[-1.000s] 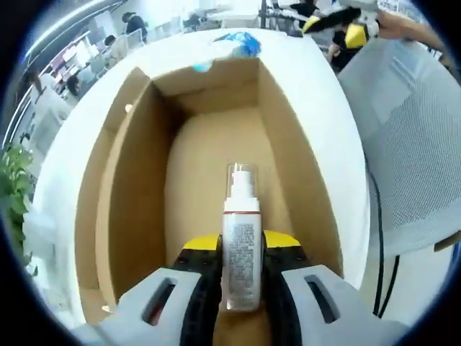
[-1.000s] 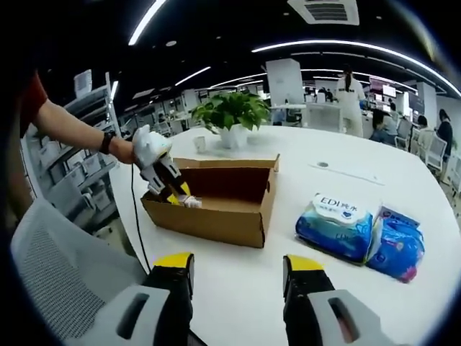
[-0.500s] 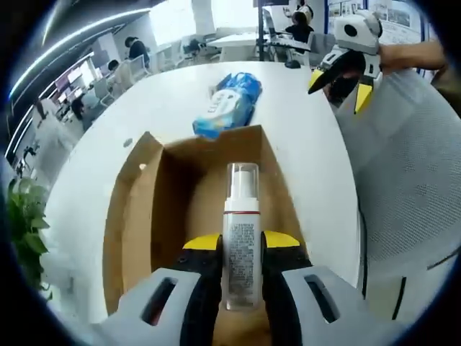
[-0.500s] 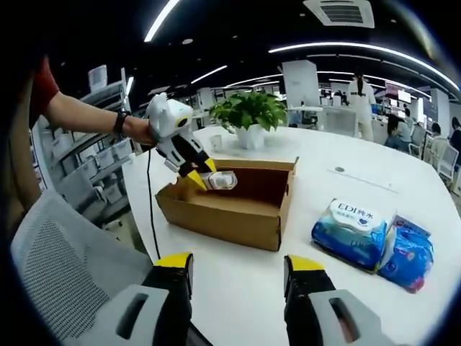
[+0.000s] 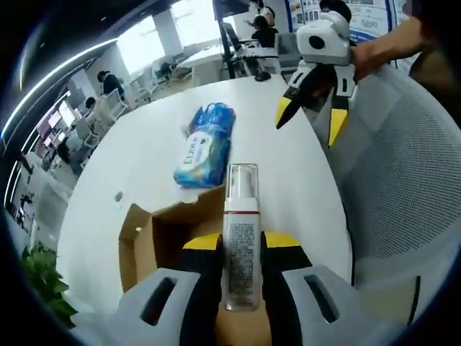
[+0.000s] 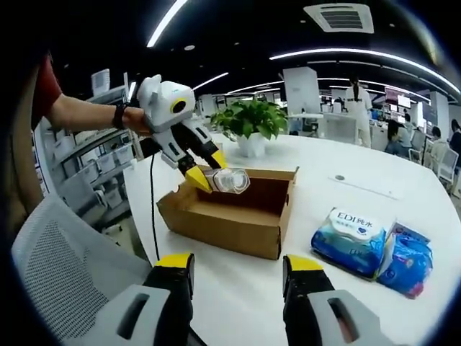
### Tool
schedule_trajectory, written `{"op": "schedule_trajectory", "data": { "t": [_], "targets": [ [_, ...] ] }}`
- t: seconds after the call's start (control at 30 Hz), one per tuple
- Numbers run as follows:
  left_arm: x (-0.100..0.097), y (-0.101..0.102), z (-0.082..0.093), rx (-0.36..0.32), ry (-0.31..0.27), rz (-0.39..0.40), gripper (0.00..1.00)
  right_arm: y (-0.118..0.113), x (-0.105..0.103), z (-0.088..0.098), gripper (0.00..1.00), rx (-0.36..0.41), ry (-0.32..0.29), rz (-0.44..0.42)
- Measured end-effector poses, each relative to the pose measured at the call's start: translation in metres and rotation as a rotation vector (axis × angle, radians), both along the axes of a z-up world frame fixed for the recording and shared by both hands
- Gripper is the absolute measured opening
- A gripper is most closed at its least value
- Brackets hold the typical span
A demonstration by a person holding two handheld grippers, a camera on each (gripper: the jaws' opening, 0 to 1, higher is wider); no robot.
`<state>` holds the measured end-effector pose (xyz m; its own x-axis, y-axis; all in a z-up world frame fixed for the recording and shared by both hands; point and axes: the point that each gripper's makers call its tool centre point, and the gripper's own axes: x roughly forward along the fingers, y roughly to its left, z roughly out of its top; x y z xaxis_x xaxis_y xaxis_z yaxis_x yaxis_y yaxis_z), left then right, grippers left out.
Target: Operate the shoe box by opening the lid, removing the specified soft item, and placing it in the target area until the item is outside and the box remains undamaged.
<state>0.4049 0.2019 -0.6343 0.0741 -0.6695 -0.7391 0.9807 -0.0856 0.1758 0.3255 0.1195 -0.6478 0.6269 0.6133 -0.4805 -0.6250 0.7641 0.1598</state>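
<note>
Left gripper — jaws clamped on a white pump bottle, low centre of the left gripper view, held above the open cardboard box. In the right gripper view the bottle sits mid-frame, over the box's left end. Right gripper — jaws apart, nothing between them, bottom of frame over the white table. Blue wipes packs — lower right, on the table, apart from the box.

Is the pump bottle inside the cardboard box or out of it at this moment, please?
Out. In the right gripper view the left gripper holds the pump bottle in the air above the open cardboard box, clear of its rim.
</note>
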Motion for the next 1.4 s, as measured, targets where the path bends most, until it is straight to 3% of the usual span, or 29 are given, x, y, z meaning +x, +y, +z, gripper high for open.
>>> {"op": "schedule_trajectory", "data": {
  "t": [0.3,0.83,1.0,1.2,1.4],
  "targets": [
    [-0.025,-0.016,0.004,0.005,0.0,-0.087,0.19,0.002,0.001,0.006,0.45,0.016,-0.021,0.007],
    [-0.063,-0.03,-0.001,0.018,0.078,-0.204,0.19,0.024,-0.007,0.019,0.43,0.066,-0.06,0.089],
    [-0.082,-0.03,-0.003,0.025,0.152,-0.263,0.19,0.038,-0.017,0.023,0.4,0.088,-0.066,0.169],
    [-0.096,-0.026,-0.002,0.042,0.196,-0.306,0.19,0.055,-0.032,0.027,0.3,0.101,-0.072,0.263],
    [-0.107,-0.023,0.004,0.032,0.265,-0.332,0.19,0.057,-0.037,0.026,0.21,0.098,-0.073,0.3]
  ]
}}
